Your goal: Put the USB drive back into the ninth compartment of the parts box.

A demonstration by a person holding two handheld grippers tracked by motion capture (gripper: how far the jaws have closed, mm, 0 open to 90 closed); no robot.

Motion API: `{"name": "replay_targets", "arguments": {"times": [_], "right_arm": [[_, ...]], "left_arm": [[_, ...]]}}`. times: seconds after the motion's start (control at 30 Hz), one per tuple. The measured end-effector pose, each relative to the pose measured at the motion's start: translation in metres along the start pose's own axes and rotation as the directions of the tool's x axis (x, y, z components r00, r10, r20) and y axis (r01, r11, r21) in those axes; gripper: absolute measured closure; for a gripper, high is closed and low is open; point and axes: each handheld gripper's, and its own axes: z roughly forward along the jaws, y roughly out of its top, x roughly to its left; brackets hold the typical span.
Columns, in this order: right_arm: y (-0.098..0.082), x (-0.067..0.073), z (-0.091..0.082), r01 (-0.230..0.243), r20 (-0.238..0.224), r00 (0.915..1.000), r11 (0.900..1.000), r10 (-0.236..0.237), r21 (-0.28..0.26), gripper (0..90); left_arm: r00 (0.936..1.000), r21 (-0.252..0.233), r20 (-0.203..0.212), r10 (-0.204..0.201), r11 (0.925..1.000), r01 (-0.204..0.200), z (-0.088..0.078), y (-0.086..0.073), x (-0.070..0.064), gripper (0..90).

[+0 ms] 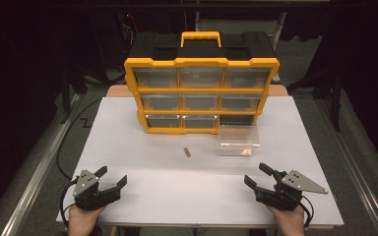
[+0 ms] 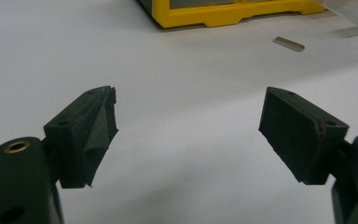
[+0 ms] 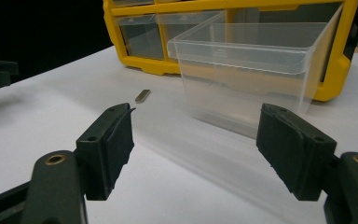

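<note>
I'm holding my left tool & right tool w/ jaws apart, gripping nothing, near the clear drawer & small metal piece on the tabletop.

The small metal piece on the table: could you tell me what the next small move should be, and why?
Probably reach the open left gripper forward to the small metal piece; it lies loose beside the removed clear drawer, and neither gripper holds anything.

White table; organizer, drawer, perhaps metal strip
</note>
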Motion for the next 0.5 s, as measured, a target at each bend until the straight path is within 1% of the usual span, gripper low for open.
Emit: {"name": "replay_targets", "arguments": {"times": [0.2, 0.27, 0.5], "right_arm": [[0.0005, 0.0030, 0.0039, 0.007, -0.013, 0.9999, 1.000, -0.007, 0.008, 27.6], [0.0009, 0.0045, 0.0060, 0.016, -0.015, 0.9997, 1.000, -0.016, 0.007, 27.6], [0.0014, 0.0075, 0.0099, 0.018, -0.025, 0.9995, 1.000, -0.018, 0.010, 28.0]], "left_arm": [[1.0000, 0.000, 0.000, 0.000, 1.0000, 0.000, 0.0001, -0.0001, 0.0000, 19.8], [1.0000, 0.000, 0.000, 0.000, 1.0000, 0.000, 0.0001, 0.0000, 0.0000, 19.8], [1.0000, 0.001, 0.001, 0.000, 1.0000, 0.000, 0.0001, 0.0000, 0.0002, 19.8]]}}
